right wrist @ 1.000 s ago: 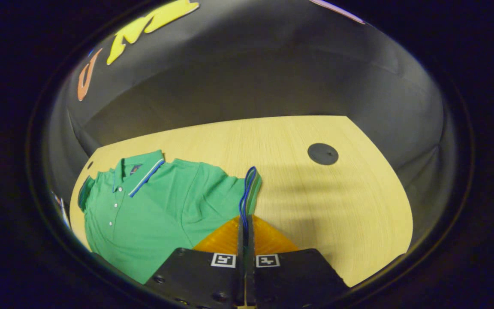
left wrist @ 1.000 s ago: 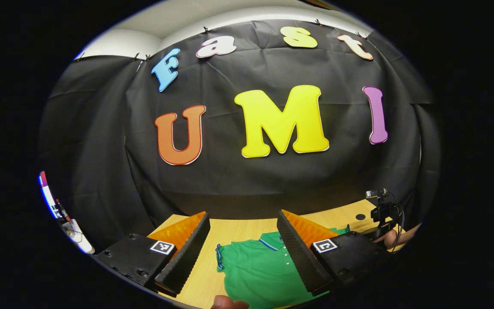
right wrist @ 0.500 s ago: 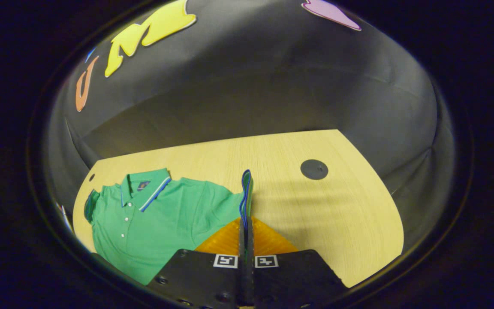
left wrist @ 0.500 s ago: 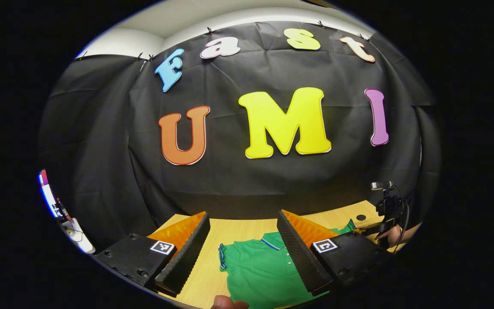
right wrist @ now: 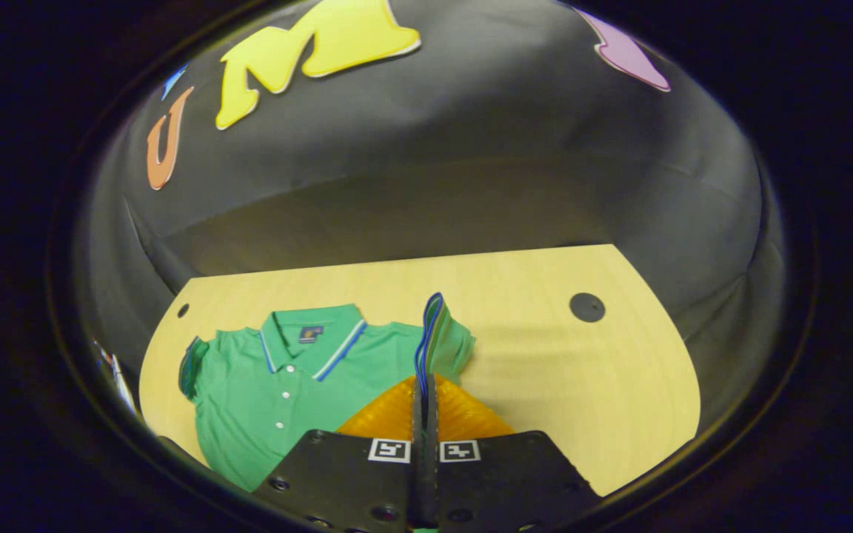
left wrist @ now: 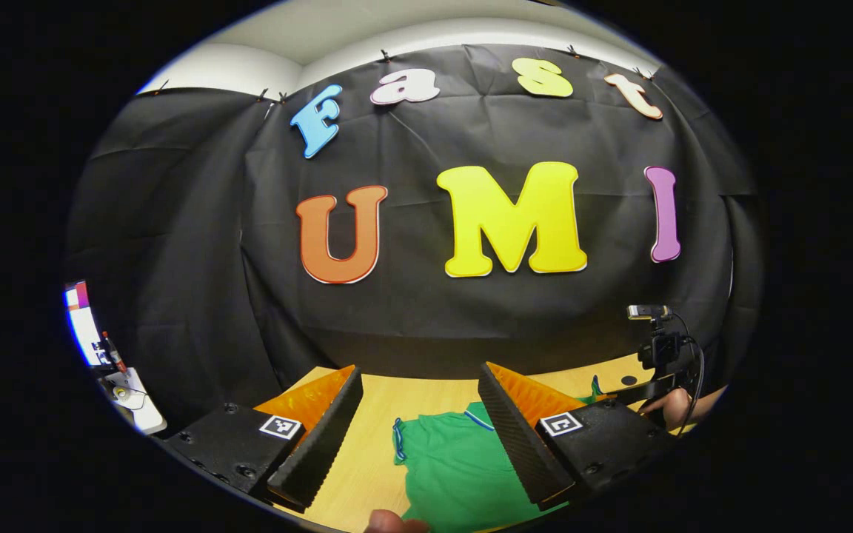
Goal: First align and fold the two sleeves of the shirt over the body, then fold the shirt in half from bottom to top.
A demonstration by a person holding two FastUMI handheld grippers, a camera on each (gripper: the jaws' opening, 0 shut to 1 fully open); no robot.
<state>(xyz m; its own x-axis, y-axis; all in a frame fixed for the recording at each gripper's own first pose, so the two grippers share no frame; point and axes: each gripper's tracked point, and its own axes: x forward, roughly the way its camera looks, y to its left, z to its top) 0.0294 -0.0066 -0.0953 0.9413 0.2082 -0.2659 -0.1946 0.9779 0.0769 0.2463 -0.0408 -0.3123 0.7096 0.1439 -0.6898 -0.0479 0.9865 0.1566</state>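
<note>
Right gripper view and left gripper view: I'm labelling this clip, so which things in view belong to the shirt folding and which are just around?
Part of the job:
green polo shirt
its sleeve, pinched in the right gripper
left gripper, open above the shirt
wooden table

Just around:
round dark cap in the tabletop
small camera on a stand

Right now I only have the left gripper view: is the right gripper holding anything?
Observer: Yes. The right gripper is shut on a sleeve cuff.
Operator: Is that sleeve folded over the body yet?
Observer: No. The cuff stands raised on edge at the side of the shirt, not laid across it.
Operator: Is the shirt lying front up?
Observer: Yes. The button placket faces up below the collar.
</note>
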